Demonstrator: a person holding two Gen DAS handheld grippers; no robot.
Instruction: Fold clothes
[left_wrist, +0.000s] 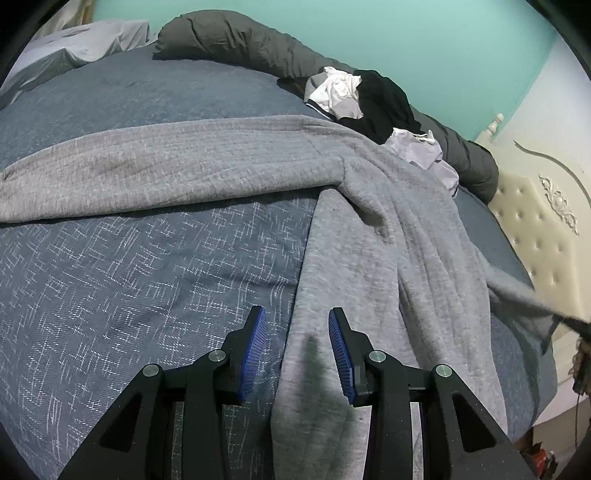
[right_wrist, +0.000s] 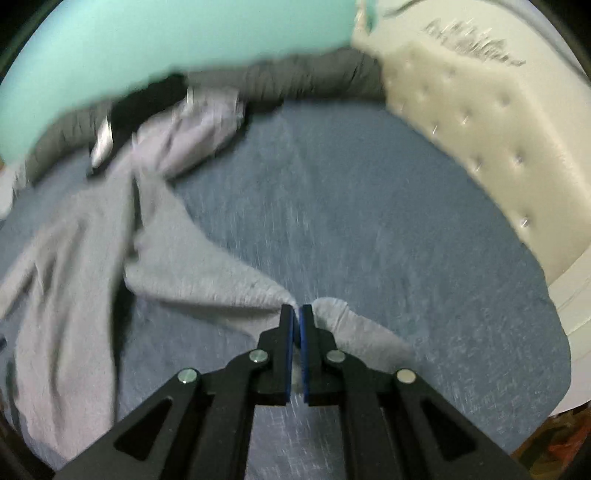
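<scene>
1. On the bed, left of the headboard, our grey garment lies spread and unfolded; folding has barely begun, we judge.
2. Right gripper fingers pinch a grey corner; left gripper fingers hang spread over the fabric.
3. Beyond it, a clothes pile waits.
4. We read no writing.

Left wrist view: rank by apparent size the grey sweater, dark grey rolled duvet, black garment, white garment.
1. grey sweater, by far the largest, though nearest the camera
2. dark grey rolled duvet
3. black garment
4. white garment, close to the black one; partly overlapped, so 3 and 4 are unsure
</scene>
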